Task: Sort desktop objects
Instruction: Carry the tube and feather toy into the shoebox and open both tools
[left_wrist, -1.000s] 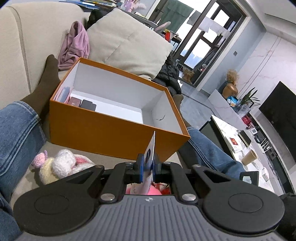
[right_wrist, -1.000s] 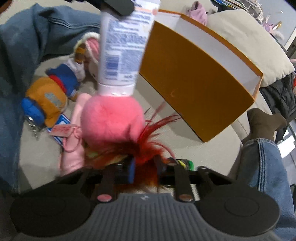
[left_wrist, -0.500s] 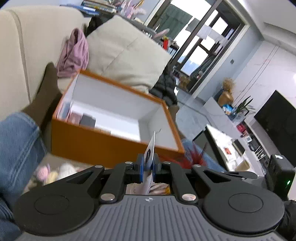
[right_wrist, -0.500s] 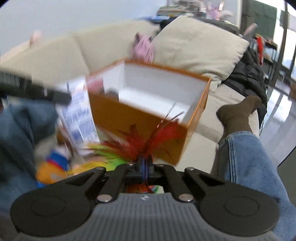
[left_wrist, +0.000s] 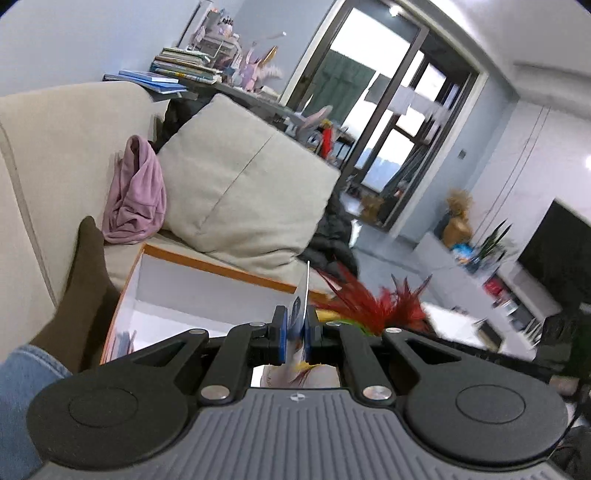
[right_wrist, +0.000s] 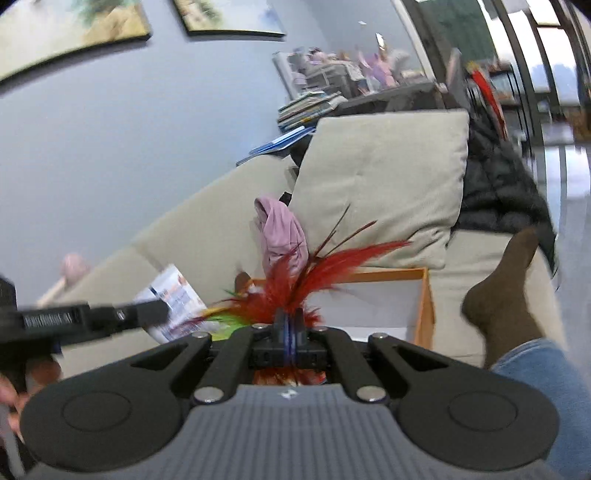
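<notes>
Two hand-held grippers are raised above an orange box (left_wrist: 236, 267) on a beige sofa (left_wrist: 48, 155), each clamped on an item. The left hand-held gripper (left_wrist: 295, 326) has its jaws pressed narrow on the flat end of a white tube with blue print (left_wrist: 301, 306), which stands edge-on between the blue pads; in the right wrist view the same tube (right_wrist: 173, 299) hangs from that gripper's black fingers at the left, in front of the sofa back. The right hand-held gripper (right_wrist: 290, 325) is fully closed on a feather toy (right_wrist: 314, 273), its red plumes fanning up and to the right, with green and yellow plumes spreading low to the left. In the left wrist view the toy's red feathers (left_wrist: 369, 306) show just right of the tube, over the box's far corner. The box is open, white inside, with a few small items against its left wall that are too blurred to tell. A large beige cushion (left_wrist: 243, 192) leans behind it, a pink garment (left_wrist: 136, 192) lies beside the cushion, and a person's brown-socked foot (left_wrist: 85, 277) rests at the box's left side.
</notes>
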